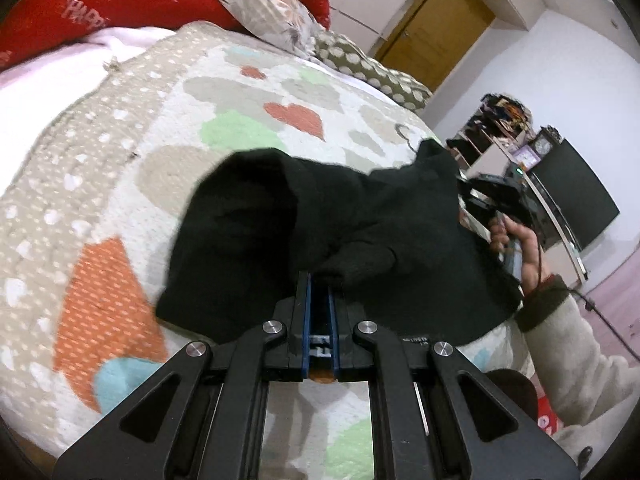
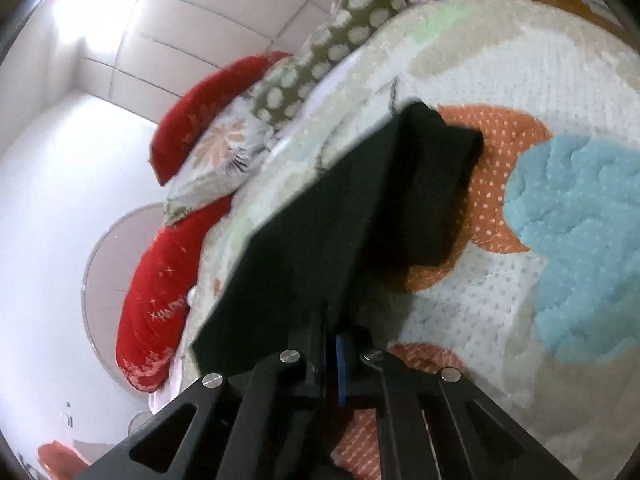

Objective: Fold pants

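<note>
Heart-patterned quilt (image 1: 132, 184) is backed by pillows (image 1: 264, 8); black pants (image 1: 248, 232) are pinched by closed left gripper (image 1: 319, 280) and closed right gripper (image 2: 334, 332).

Black pants (image 2: 332, 216) cover the right hand-held gripper (image 2: 332, 332) fingertips in the right wrist view; fabric edges are motion-blurred. In the left wrist view, the pants (image 1: 304, 240) hide the left hand-held gripper (image 1: 320, 280) tips. Shelf (image 1: 496, 124) contents are too small to identify.
</note>
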Demonstrator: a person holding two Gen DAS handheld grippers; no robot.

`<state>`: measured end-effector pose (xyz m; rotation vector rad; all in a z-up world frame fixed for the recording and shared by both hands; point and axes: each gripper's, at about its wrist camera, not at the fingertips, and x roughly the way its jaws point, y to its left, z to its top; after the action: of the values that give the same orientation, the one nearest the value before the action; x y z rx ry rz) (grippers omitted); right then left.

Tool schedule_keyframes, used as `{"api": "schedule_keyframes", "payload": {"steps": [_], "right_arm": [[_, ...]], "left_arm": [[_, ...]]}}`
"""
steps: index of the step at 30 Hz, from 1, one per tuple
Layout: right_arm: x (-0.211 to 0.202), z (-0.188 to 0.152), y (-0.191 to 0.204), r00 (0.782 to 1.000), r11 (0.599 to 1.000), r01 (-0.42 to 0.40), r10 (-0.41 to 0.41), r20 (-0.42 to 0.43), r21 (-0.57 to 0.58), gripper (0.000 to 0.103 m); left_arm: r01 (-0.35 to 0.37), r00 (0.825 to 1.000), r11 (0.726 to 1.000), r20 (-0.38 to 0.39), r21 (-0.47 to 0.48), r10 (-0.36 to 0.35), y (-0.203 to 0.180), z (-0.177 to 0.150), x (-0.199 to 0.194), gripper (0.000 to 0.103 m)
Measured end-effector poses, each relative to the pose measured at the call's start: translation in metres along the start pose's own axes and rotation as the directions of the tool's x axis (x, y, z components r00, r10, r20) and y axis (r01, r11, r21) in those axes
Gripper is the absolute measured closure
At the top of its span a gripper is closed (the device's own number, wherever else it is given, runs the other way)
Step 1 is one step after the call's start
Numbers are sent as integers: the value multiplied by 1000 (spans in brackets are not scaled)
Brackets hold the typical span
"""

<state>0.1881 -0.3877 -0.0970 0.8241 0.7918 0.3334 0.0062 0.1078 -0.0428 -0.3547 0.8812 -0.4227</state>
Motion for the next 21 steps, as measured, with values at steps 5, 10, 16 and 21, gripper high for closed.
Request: {"api": "schedule_keyframes", "payload": {"steps": [5,10,16,21], "right_arm": [[-99,-50,59,998,968,-22,35,45,-252,100],[-165,-135,66,999,948,-7,-4,-33,-319,100],[-137,-203,47,950,883,183,-272,-153,-432,100],[-154,-188,58,954,877,195,-273,-121,-439,74]], "left_arm": [[-6,998,999,60,-31,8,19,6,-23,97],[-53,998,998,28,-43,55,34,-2,-12,97],[-53,998,995,21,-89,55,44,-7,-8,95],[-132,988,983,63,-130,141,49,2,-27,83]]}}
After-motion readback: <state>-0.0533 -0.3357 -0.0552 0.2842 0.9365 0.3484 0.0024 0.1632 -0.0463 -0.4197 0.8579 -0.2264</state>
